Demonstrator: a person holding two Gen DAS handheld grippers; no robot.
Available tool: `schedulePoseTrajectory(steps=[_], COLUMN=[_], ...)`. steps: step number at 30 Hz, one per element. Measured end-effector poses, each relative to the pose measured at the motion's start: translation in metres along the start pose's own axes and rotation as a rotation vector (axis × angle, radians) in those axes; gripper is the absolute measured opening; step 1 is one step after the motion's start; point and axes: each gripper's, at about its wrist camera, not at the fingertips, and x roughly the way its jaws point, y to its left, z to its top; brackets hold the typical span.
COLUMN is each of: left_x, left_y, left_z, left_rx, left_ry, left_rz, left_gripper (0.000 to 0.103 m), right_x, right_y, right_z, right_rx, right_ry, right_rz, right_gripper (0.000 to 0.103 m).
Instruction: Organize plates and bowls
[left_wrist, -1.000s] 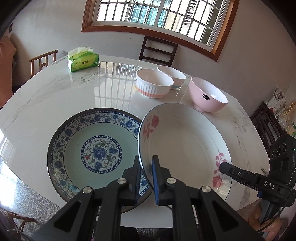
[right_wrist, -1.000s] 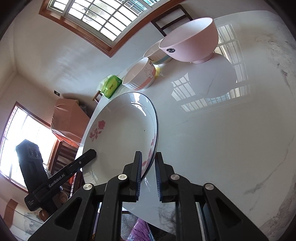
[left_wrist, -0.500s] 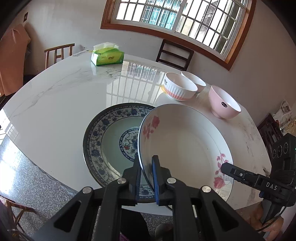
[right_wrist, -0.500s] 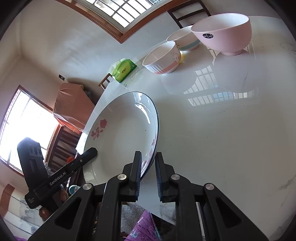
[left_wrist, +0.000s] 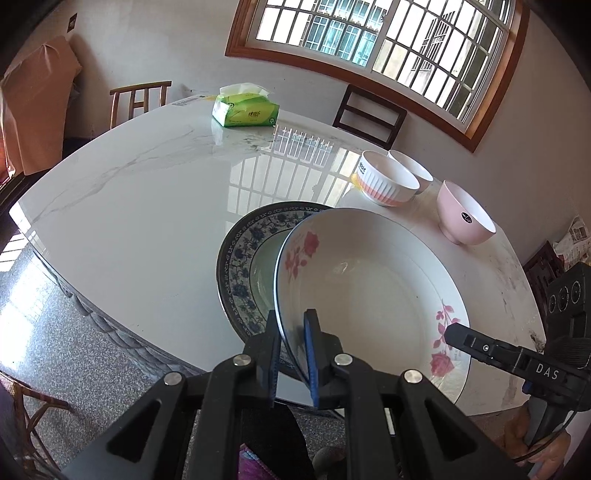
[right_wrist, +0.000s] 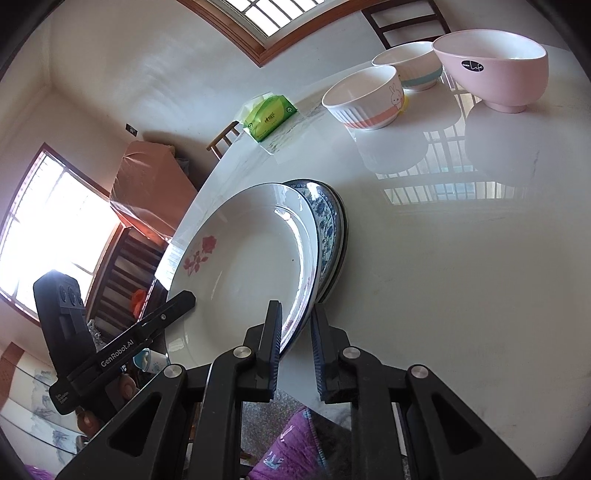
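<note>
At the upper left of the left wrist view, a green tissue pack (left_wrist: 245, 110) sits on the shiny white marble table (left_wrist: 129, 206). Lower down, the left gripper (left_wrist: 293, 350) pinches the near rim of the big white plate with pink flowers (left_wrist: 369, 288), held over the blue-patterned plate (left_wrist: 240, 258). Farther right, the right gripper (right_wrist: 297, 339) pinches the plate's other edge, and a striped white bowl (left_wrist: 388, 182), a plain white bowl (left_wrist: 412, 170) and a pink bowl (left_wrist: 465, 214) stand at the upper right.

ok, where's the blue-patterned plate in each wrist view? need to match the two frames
Left wrist: blue-patterned plate sits centre-left on the table, its right part hidden behind the rose plate.
Right wrist: only a crescent of it shows at centre, just right of the rose plate's rim.
Shared landmark: green tissue pack, upper left of centre in the left view, upper centre-left in the right view.
</note>
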Motion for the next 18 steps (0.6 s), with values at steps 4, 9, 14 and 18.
schedulePoseTrajectory(steps=[4, 9, 14, 18], left_x=[0.004, 0.008, 0.013, 0.019], left_y=[0.005, 0.010, 0.015, 0.019], left_z=[0.000, 0.002, 0.005, 0.008], left_rx=[-0.009, -0.023, -0.029, -0.035], left_ry=[0.007, 0.012, 0.015, 0.025], left_rz=[0.010, 0.018, 0.029, 0.034], left_gripper=[0.013, 0.013, 0.013, 0.013], right_x=[0.008, 0.017, 0.024, 0.030], right_y=[0.006, 0.008, 0.014, 0.014], right_z=[0.004, 0.009, 0.012, 0.012], right_rx=[-0.011, -0.018, -0.031, -0.028], right_ry=[0.013, 0.027, 0.034, 0.043], right_rz=[-0.005, -0.012, -0.019, -0.023], right_gripper=[0.015, 0.015, 0.015, 0.015])
